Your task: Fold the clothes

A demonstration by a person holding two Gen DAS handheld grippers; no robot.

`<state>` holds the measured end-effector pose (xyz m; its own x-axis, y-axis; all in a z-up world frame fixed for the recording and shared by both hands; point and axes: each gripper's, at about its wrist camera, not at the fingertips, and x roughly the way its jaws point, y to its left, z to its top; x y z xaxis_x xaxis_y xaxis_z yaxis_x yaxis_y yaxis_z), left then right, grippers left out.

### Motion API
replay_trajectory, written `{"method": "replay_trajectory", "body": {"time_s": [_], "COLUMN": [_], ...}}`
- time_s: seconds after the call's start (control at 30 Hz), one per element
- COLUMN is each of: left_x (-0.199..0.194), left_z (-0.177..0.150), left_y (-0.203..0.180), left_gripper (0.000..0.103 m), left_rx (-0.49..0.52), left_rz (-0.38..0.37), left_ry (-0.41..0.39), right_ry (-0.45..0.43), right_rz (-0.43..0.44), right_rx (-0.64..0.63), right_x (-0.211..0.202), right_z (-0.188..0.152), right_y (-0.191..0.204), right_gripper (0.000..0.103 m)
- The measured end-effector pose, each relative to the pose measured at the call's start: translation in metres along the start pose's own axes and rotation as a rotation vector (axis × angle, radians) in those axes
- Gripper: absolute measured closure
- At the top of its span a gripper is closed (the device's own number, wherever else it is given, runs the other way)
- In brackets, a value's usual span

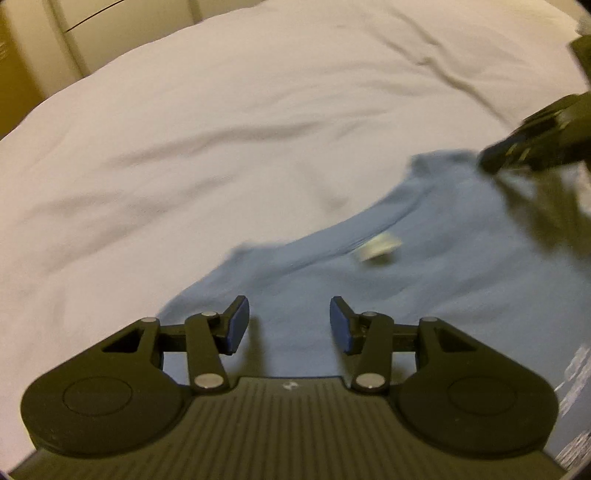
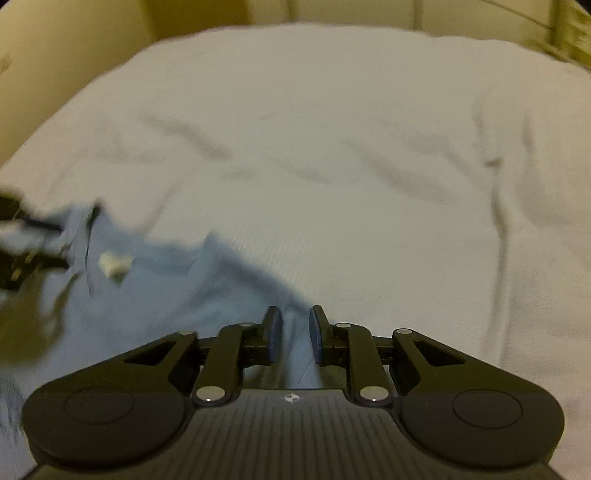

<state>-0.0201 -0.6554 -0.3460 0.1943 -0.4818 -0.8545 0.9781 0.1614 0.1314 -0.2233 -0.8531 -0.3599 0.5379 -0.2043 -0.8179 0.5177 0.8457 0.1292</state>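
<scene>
Left gripper point(image 1: 289, 325): fingers spread wide apart, blue pads point(image 1: 236, 325) facing each other across a clear gap, nothing between them. It hovers over the near left part of a blue shirt point(image 1: 424, 295); whether the fingertips touch the cloth cannot be told.

Right gripper point(image 2: 295, 334): fingers set closer together, a narrow gap between the pads point(image 2: 274, 336). A ridge of the shirt's blue cloth point(image 2: 207, 295) runs up through that gap. The pads do not appear to press it; contact cannot be confirmed owing to blur.

The shirt lies spread on a white bed sheet point(image 1: 221, 129), in the near part of the bed, beneath and between the two grippers. In the left wrist view it fills the lower right, with pale printed lettering point(image 1: 576, 387) at the right edge, too smeared to read. A small white label point(image 1: 378, 248) sits inside the neckline, past the left gripper's fingertips. The neck edge curves from near left to far right. In the right wrist view the same label point(image 2: 115, 264) appears to the left, with the left gripper's dark body blurred at the left border.

Beyond the shirt, the sheet is bare and shows shallow creases. At the far side of the bed stand pale cabinet panels point(image 1: 110, 22); detail there is soft.
</scene>
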Motion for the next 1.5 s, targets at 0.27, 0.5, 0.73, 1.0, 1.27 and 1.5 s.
{"method": "replay_trajectory", "body": {"time_s": [0.27,0.5,0.73,1.0,1.27,1.5], "left_x": [-0.042,-0.082,-0.069,-0.043,-0.052,-0.064], "left_z": [-0.064,-0.119,-0.136,-0.135,-0.132,-0.157], "left_y": [0.075,0.117,0.160,0.205,0.227,0.246], "left_gripper": [0.058,0.056,0.056,0.098,0.096,0.043], "left_rx": [-0.099,-0.023,0.028,0.028,-0.044,-0.212], "left_rz": [0.143,0.217,0.055,-0.188,-0.191,-0.238], "left_ry": [0.063,0.121,0.085,0.018,-0.075,-0.086], "right_ry": [0.001,0.072,0.115,0.153,0.035,0.002], "right_rz": [0.028,0.115,0.157,0.122,0.084,-0.087], "right_rx": [-0.050,-0.033,-0.056,0.012,-0.504,-0.945], "right_x": [-0.023,-0.029,-0.047,-0.053,-0.027,0.051], "right_z": [0.004,-0.026,-0.071,-0.112,-0.089,-0.082], "right_y": [0.036,0.110,0.222,0.323,0.443,0.496], "right_gripper": [0.072,0.069,0.058,0.058,0.059,0.073]}}
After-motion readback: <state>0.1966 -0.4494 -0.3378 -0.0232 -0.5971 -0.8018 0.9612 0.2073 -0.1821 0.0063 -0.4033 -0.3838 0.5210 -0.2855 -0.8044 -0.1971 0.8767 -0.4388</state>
